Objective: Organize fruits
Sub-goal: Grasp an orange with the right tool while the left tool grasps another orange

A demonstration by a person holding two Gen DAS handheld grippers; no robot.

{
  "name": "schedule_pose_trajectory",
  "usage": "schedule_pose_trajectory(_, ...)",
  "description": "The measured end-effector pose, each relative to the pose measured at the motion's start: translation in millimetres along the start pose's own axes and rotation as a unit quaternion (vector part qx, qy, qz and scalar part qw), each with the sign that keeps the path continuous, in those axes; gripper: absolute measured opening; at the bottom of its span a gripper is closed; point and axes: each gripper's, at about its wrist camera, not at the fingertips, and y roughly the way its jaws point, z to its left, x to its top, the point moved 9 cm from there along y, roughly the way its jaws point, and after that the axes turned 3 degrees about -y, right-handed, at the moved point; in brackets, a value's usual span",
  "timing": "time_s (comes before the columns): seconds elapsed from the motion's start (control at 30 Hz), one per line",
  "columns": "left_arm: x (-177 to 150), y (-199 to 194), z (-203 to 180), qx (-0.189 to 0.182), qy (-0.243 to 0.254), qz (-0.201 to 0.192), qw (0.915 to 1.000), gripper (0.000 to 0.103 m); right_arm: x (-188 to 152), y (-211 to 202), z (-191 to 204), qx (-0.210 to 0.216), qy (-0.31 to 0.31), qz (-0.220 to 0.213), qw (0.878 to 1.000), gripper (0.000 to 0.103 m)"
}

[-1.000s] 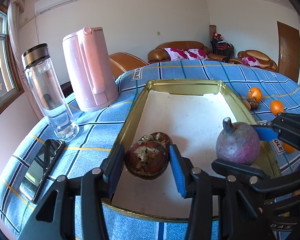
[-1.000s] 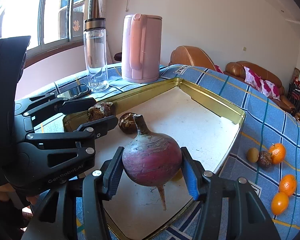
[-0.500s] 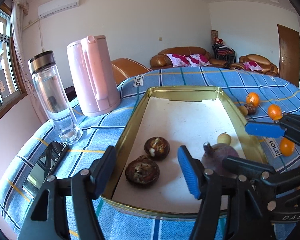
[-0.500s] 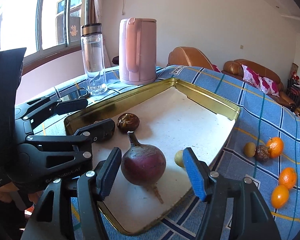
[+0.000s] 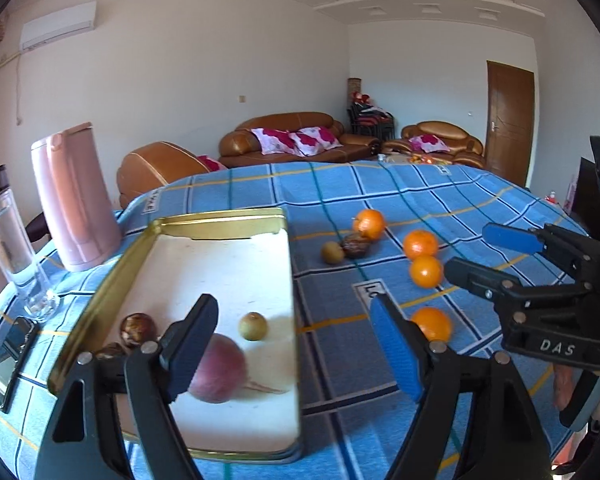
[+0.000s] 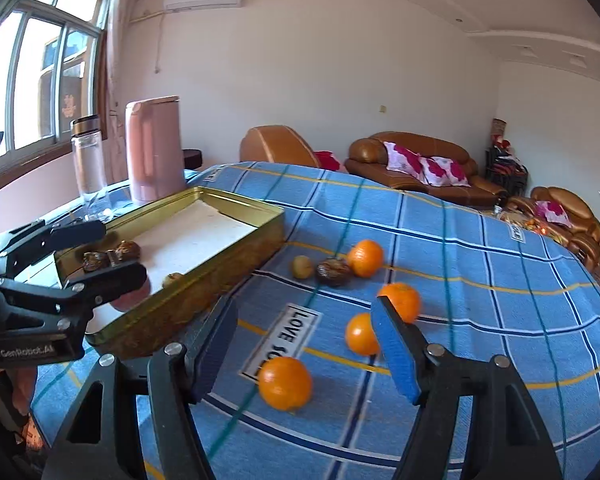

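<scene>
Left tongs (image 5: 294, 336): spread, nothing between the pads; the jaws have just been opening. They hang over the right rim of the tray (image 5: 216, 216), near its near right corner. Right tongs (image 6: 306, 344): spread, empty, jaws likewise just opening. They hang over the blue checked cloth (image 6: 480, 248) on the bench, right of the tray.

Tray contents, near to far: the beet (image 5: 218, 368) lies at the near end, partly hidden by the left finger of the left tongs. Two dark brown fruits (image 5: 138, 328) sit by the left rim, touching or nearly so. One small yellow-green fruit (image 5: 253, 325) lies just beyond the beet, near the right rim.

Cloth, right of the tray, near to far: one orange (image 6: 285, 383) lies between the right tongs' fingers, untouched. Two more oranges (image 6: 362, 334) lie beyond it, partly behind the right finger. Farthest is a row of three, touching or nearly so: a yellow-green fruit (image 6: 302, 267), a dark fruit (image 6: 333, 271), an orange (image 6: 365, 258).

Beyond the tray's far left corner stand a pink kettle (image 5: 74, 196) and a glass bottle (image 5: 8, 236). A phone (image 5: 6, 360) lies at the bench's left edge
</scene>
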Motion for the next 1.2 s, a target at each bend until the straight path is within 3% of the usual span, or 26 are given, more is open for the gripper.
schedule_pose_trajectory(0.27, -8, 42, -72, -0.047, 0.044, 0.054, 0.9964, 0.081, -21, -1, -55, -0.038, 0.055, 0.012, 0.998, 0.07)
schedule_pose_trajectory(0.5, -28, 79, -99, -0.076, 0.066, 0.135, 0.9858, 0.077, -27, -1, -80, -0.05, 0.083, 0.019, 0.995, 0.07)
schedule_pose_trajectory(0.53, -31, 81, -101, -0.083, 0.065, 0.142, 0.9842, 0.074, -28, -1, -82, -0.051, 0.085, 0.02, 0.995, 0.07)
schedule_pose_trajectory(0.6, -36, 87, -105, -0.093, 0.069, 0.162, 0.9799, 0.046, -28, 1, -87, -0.05, 0.091, 0.021, 0.994, 0.071)
schedule_pose_trajectory(0.67, -39, 91, -106, -0.105, 0.065, 0.176, 0.9767, 0.043, -29, 3, -90, -0.05, 0.098, 0.023, 0.994, 0.071)
schedule_pose_trajectory(0.77, -32, 88, -99, -0.104, 0.05, 0.161, 0.9802, 0.043, -26, 7, -91, -0.049, 0.102, 0.026, 0.993, 0.071)
schedule_pose_trajectory(0.87, -9, 87, -77, -0.043, 0.035, 0.105, 0.9929, 0.043, -19, 14, -88, -0.048, 0.097, 0.033, 0.994, 0.071)
schedule_pose_trajectory(0.93, 4, 91, -61, -0.008, 0.021, 0.079, 0.9966, 0.043, -16, 24, -84, -0.046, 0.092, 0.045, 0.994, 0.071)
schedule_pose_trajectory(1.03, 12, 96, -45, 0.016, 0.0, 0.064, 0.9978, 0.043, -14, 43, -76, -0.041, 0.083, 0.069, 0.993, 0.07)
schedule_pose_trajectory(1.2, 15, 95, -32, 0.018, -0.022, 0.057, 0.9979, 0.043, -20, 73, -58, -0.029, 0.065, 0.11, 0.991, 0.064)
